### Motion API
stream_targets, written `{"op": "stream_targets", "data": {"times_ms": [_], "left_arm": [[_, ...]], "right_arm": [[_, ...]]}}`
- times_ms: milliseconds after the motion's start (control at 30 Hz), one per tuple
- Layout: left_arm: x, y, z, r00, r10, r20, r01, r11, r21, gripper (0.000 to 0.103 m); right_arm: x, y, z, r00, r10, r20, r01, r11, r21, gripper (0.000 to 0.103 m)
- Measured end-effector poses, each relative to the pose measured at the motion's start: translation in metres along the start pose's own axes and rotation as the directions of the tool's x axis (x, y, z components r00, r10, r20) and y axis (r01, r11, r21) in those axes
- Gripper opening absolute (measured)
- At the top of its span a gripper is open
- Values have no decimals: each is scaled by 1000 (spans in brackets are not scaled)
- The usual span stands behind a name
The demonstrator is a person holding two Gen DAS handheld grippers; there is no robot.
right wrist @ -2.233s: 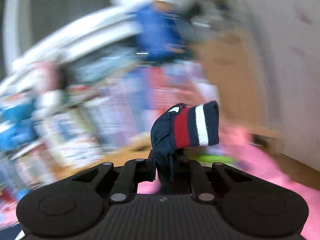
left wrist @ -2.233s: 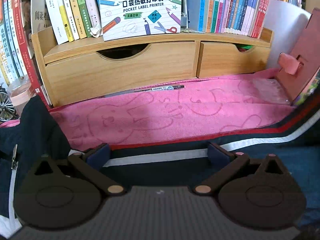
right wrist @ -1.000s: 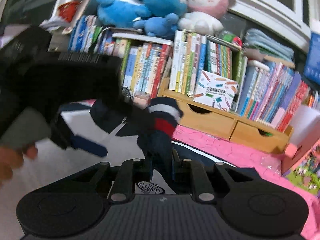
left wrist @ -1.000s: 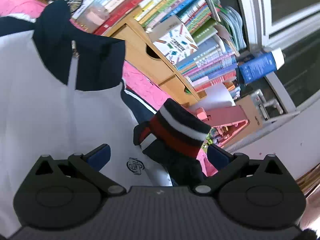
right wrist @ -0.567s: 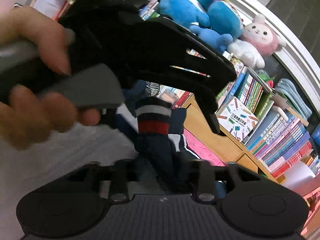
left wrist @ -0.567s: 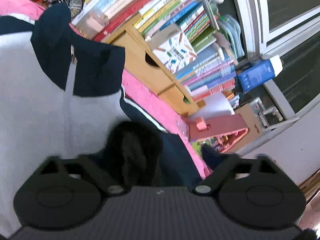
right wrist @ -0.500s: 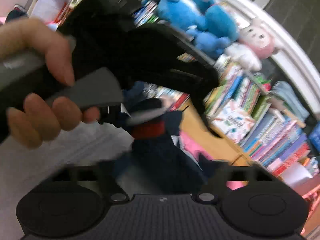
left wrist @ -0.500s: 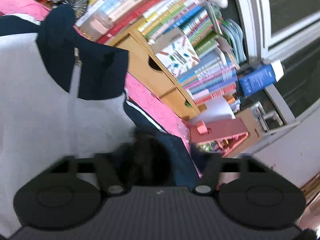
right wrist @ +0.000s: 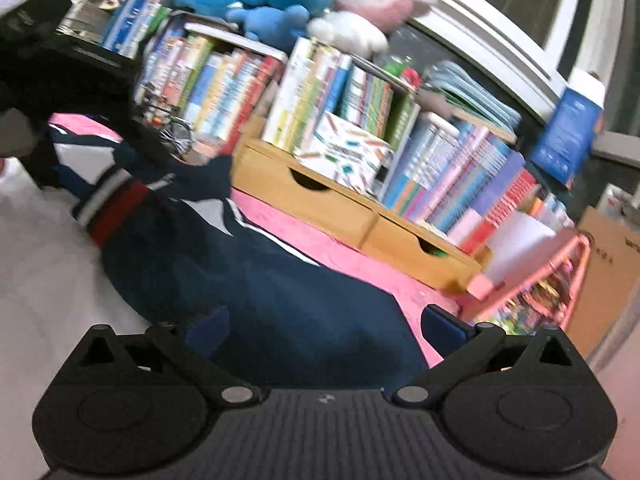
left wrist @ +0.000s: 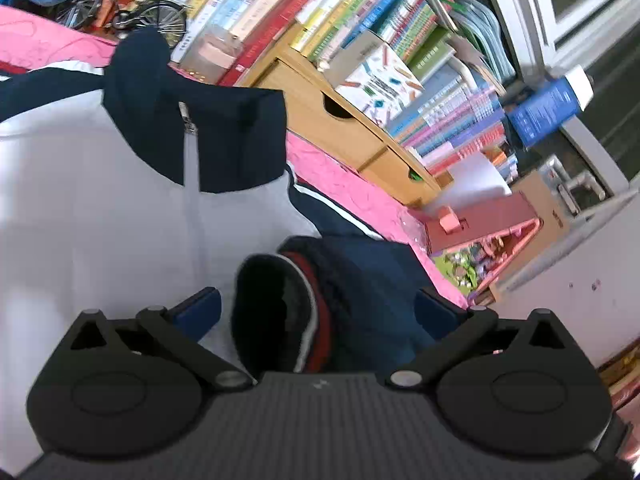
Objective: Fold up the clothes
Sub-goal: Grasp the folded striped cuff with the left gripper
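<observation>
both hand-held grippers (left wrist: 316, 312) (right wrist: 324, 326) gape, jaws just opened; only the left view shows the jacket's zipper (left wrist: 185, 114).

A white body and navy collar are being shown by the jacket (left wrist: 120, 216), with a navy sleeve (right wrist: 256, 292) edged by a thin white line. Navy, white and red stripes are being displayed on the cuff (left wrist: 308, 312). Beside the jacket, a pink cloth (left wrist: 348, 188) printed with faint outlines is being seen, and a tan wooden organiser (right wrist: 340, 208) beyond it.
</observation>
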State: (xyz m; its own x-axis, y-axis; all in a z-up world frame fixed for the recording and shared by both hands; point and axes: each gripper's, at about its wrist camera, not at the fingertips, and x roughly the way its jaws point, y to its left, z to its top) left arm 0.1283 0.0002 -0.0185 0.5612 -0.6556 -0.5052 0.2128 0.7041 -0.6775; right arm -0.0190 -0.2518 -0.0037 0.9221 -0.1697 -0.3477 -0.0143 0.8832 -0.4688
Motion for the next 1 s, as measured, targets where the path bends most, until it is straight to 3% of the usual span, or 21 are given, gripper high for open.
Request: {"op": "stream_targets", "data": {"times_ms": [67, 133, 200, 233, 333, 467, 633, 667, 733, 767, 800, 867, 933, 967, 1000], "left_arm": [[8, -1, -3, 999, 34, -5, -34, 999, 10, 102], [13, -1, -5, 998, 65, 17, -65, 998, 7, 77], [16, 3, -5, 995, 97, 27, -96, 995, -28, 24], [15, 7, -5, 995, 90, 36, -88, 994, -58, 13], [4, 13, 0, 992, 89, 94, -81, 993, -88, 9], [-10, 21, 9, 994, 28, 108, -14, 991, -130, 10], [-14, 8, 9, 989, 92, 116, -89, 995, -34, 12], [-13, 8, 9, 990, 90, 111, -87, 996, -37, 20], [-3, 9, 7, 995, 84, 63, -81, 995, -52, 52], [1, 6, 5, 995, 84, 59, -81, 996, -38, 89], [5, 3, 3, 995, 84, 57, -82, 996, -24, 103], [13, -2, -1, 995, 84, 51, -84, 996, 4, 100], [17, -6, -4, 995, 74, 61, -76, 997, 17, 64], [18, -3, -3, 996, 72, 56, -72, 997, -3, 17], [18, 0, -2, 996, 69, 51, -68, 997, -24, 6]], "right_arm": [[2, -5, -6, 1000, -23, -17, 23, 1000, -4, 103], [4, -11, -12, 998, -47, -34, 47, 999, -5, 103], [2, -20, -17, 996, -77, -50, 77, 997, 3, 103], [2, -26, -20, 994, -89, -60, 90, 996, 9, 103], [4, -45, -34, 988, -112, -109, 117, 992, 39, 103], [9, -58, -48, 981, -114, -156, 125, 990, 66, 103], [14, -60, -48, 981, -111, -156, 125, 989, 79, 103], [17, -60, -47, 981, -110, -158, 124, 989, 81, 103], [22, -60, -46, 979, -111, -169, 127, 988, 88, 103], [24, -60, -46, 979, -110, -173, 127, 987, 93, 103], [25, -61, -46, 978, -109, -176, 127, 987, 98, 103], [29, -63, -45, 977, -106, -184, 127, 986, 107, 103], [31, -64, -45, 976, -105, -190, 128, 985, 116, 103], [32, -65, -46, 975, -105, -194, 129, 985, 118, 103], [34, -66, -46, 974, -108, -197, 133, 984, 116, 103]]}}
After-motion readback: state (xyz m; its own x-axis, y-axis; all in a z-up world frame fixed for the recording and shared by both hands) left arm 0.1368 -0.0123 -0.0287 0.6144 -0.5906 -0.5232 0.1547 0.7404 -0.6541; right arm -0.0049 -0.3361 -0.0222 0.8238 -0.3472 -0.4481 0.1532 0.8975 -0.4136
